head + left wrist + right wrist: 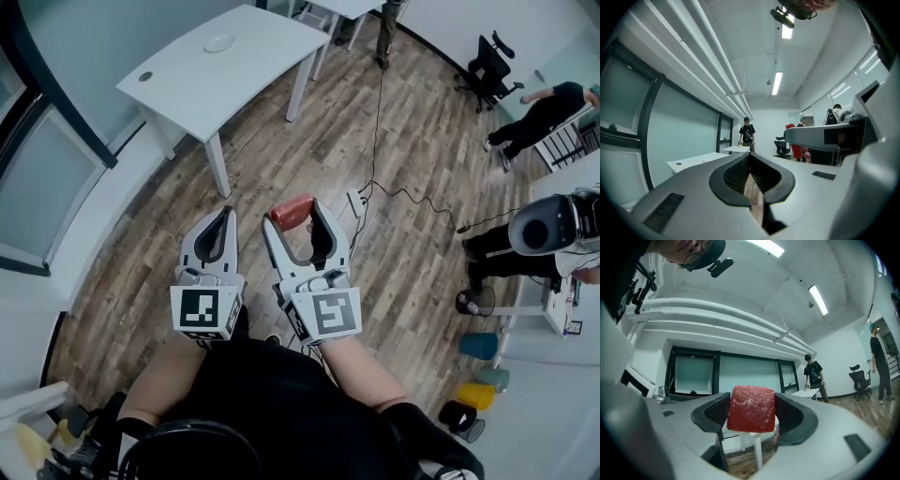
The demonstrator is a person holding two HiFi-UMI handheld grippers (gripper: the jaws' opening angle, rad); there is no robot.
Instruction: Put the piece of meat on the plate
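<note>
A red block of meat (pixel 751 409) sits clamped between the jaws of my right gripper (pixel 752 413); in the head view the piece of meat (pixel 292 212) shows at the tip of the right gripper (pixel 296 222), held over the wooden floor. Beside it my left gripper (pixel 224 223) is shut with nothing in it; in the left gripper view the left gripper (pixel 751 177) has its pads nearly touching. A small white plate (pixel 218 43) lies on the white table (pixel 253 56) further ahead.
The table stands at the upper left on white legs. A cable and power strip (pixel 355 201) lie on the floor ahead. People (pixel 539 105) and an office chair (pixel 490 66) are at the right. Coloured bins (pixel 478 346) sit lower right.
</note>
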